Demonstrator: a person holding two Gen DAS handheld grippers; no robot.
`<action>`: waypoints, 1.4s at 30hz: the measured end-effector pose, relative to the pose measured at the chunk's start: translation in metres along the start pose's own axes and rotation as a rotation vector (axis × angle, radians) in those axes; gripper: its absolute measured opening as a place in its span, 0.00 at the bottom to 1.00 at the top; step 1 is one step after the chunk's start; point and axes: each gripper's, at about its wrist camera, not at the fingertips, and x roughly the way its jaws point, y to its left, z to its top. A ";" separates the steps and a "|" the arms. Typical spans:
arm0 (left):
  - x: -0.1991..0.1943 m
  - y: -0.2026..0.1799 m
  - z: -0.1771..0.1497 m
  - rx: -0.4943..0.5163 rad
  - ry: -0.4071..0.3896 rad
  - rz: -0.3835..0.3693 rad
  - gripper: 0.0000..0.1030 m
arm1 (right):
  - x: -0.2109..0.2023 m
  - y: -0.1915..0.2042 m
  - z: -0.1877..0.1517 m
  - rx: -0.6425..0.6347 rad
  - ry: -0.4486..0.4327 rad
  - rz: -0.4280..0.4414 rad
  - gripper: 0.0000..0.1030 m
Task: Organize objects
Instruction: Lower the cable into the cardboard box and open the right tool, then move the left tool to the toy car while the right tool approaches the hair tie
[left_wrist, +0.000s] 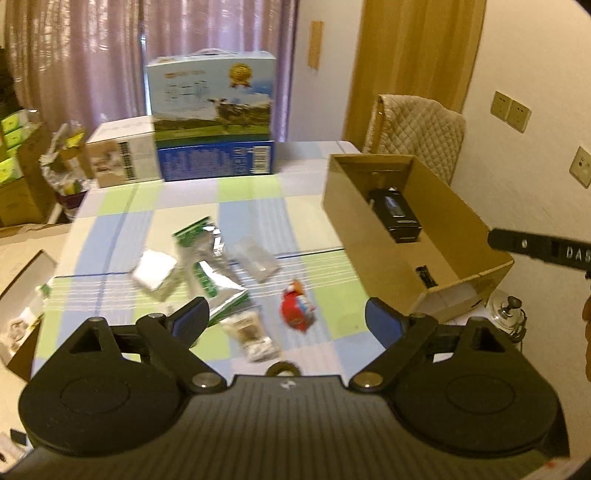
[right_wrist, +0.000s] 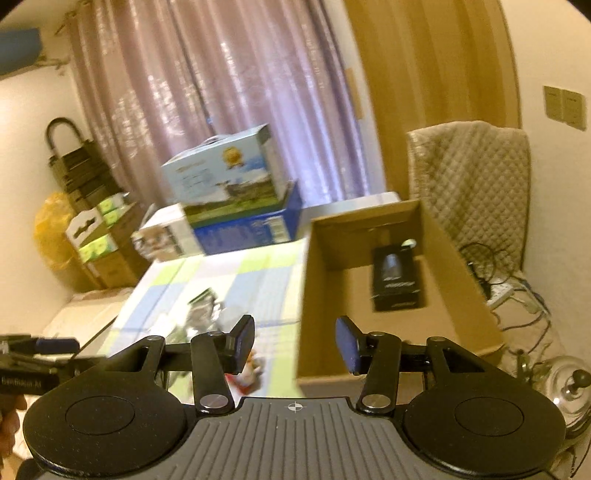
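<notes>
Done so far: one black box (left_wrist: 397, 215) already lies inside the open cardboard box (left_wrist: 458, 236), toward its far end; a smaller dark item (left_wrist: 425, 276) sits near its front wall, too blurred to name.
Still loose: a cluster of small packets on the checked tablecloth (left_wrist: 251, 192), left of the cardboard box. I make out a green-and-silver foil pouch (left_wrist: 201, 240), a white packet (left_wrist: 155, 271), a clear packet (left_wrist: 255, 258), a red snack packet (left_wrist: 297, 306) and a beige packet (left_wrist: 251, 334) nearest the camera.
Left gripper (left_wrist: 286, 317): jaws spread wide and empty, hanging over the near edge of the cluster, the beige and red packets between its fingertips in the left wrist view.
Right gripper (right_wrist: 295, 343): jaws parted about halfway, nothing held, poised at the near left corner of the cardboard box.
Progress, as I judge it: early; most of the sorting is left, since only one or two things are boxed and five or so remain out.
Background: a blue milk carton box (left_wrist: 212, 110) and a pale box (left_wrist: 123, 155) stand at the far end of the table, apparently not part of the job.
</notes>
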 end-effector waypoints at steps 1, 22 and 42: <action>-0.006 0.004 -0.003 -0.004 -0.001 0.006 0.86 | -0.001 0.007 -0.004 -0.005 0.006 0.008 0.45; -0.012 0.098 -0.048 -0.009 0.044 0.085 0.88 | 0.018 0.078 -0.079 -0.092 0.109 0.048 0.45; 0.072 0.133 -0.073 -0.021 0.155 0.100 0.88 | 0.119 0.104 -0.136 -0.266 0.241 0.107 0.46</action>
